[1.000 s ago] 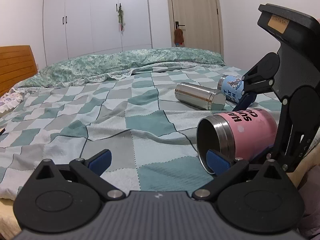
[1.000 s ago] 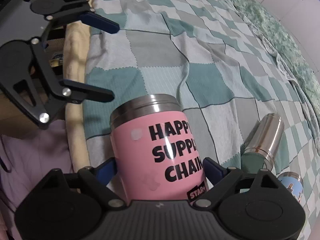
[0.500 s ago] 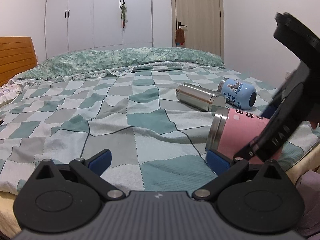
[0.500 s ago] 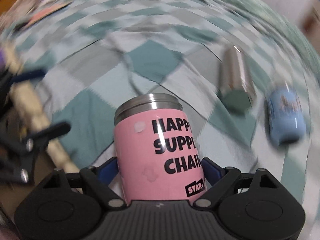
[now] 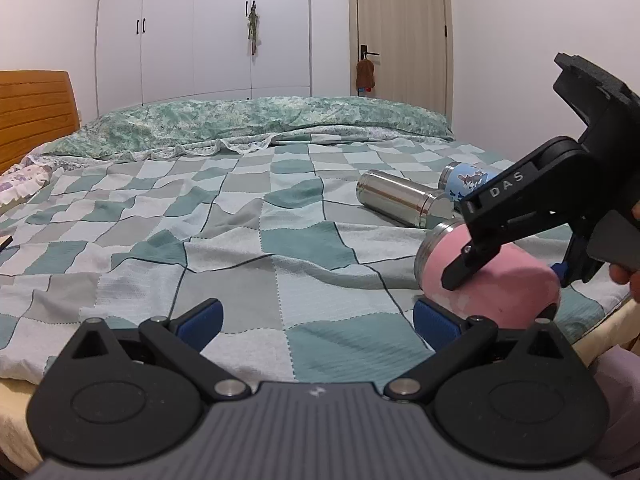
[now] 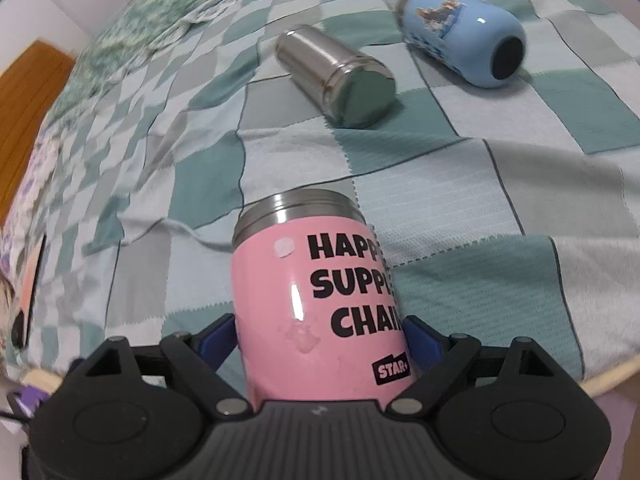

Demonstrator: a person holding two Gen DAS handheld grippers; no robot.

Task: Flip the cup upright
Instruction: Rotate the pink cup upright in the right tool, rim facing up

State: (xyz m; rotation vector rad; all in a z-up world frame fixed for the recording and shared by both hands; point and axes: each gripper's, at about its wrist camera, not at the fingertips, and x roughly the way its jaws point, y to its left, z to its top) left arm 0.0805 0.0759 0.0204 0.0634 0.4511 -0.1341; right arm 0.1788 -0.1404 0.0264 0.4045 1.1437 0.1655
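**Pink cup gripped and mid-turn over the bed**

Pink and steel-rimmed, the cup [image 6: 316,300] sat clamped between the two blue pads of the right claw [image 6: 320,340], which pressed on either side of its lower body. From the left wrist view the cup [image 5: 488,276] hung tilted at the near right corner of the bed [image 5: 304,248], its metal rim pointing up and away toward the far side, its rounded bottom lower and nearer the camera. Whether the bottom touched the checked blanket [image 6: 460,200] could not be told; the right claw [image 5: 508,268] hid that part.

The left claw [image 5: 316,316] hovered low over the blanket with its pads spread wide and nothing between them.

Beyond the cup lay a steel flask [image 6: 340,76] and a blue bottle [image 6: 460,32], both on their sides and well apart from the pink one.

The step in hand looked like the flip itself: the cup was grasped and partly rotated, not yet standing. The next move probably called for finishing the turn until the rim faced straight up, then lowering the bottom flat onto the blanket before letting go. The soft, wrinkled cloth might let the cup tip, so a level patch and a slow release seemed wise.
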